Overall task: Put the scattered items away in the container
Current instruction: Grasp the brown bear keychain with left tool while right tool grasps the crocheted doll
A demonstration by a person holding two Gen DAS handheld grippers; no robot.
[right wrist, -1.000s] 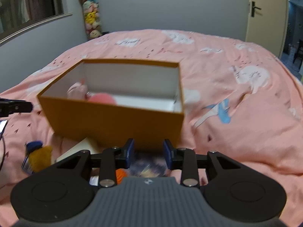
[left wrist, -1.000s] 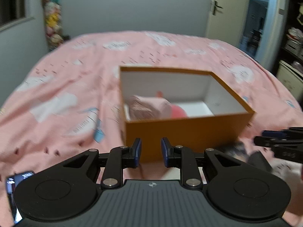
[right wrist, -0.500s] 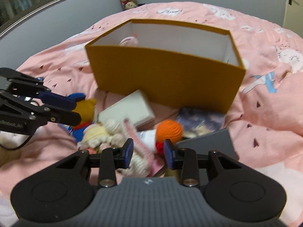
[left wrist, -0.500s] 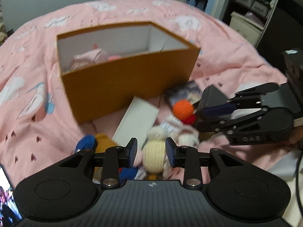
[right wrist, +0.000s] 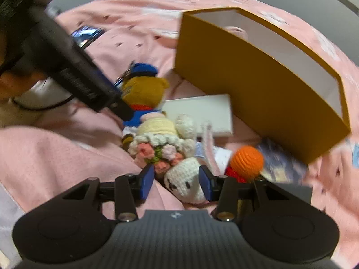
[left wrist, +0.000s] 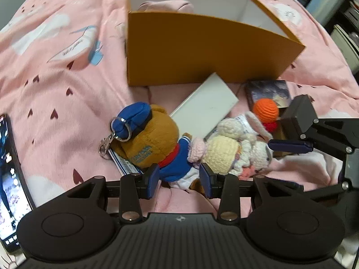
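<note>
my left gripper (left wrist: pixel 179 180) jaws opening astride bear plush (left wrist: pixel 154 143) | right gripper (right wrist: pixel 176 178) jaws opening astride crochet bunny (right wrist: pixel 186 182) | both soft, light: pinch mid-body

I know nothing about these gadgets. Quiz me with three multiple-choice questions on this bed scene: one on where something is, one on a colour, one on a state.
1. Where does the white flat box lie?
A inside the orange box
B on the blanket against the orange box's near wall
C on the phone

2. What colour is the bear plush's cap?
A blue
B green
C white

3. The orange box is
A open-topped
B lidded
C overturned

Answers: 1 B, it rests on the pink blanket by the wall. 2 A, the cap is blue. 3 A, its white inside shows.
</note>
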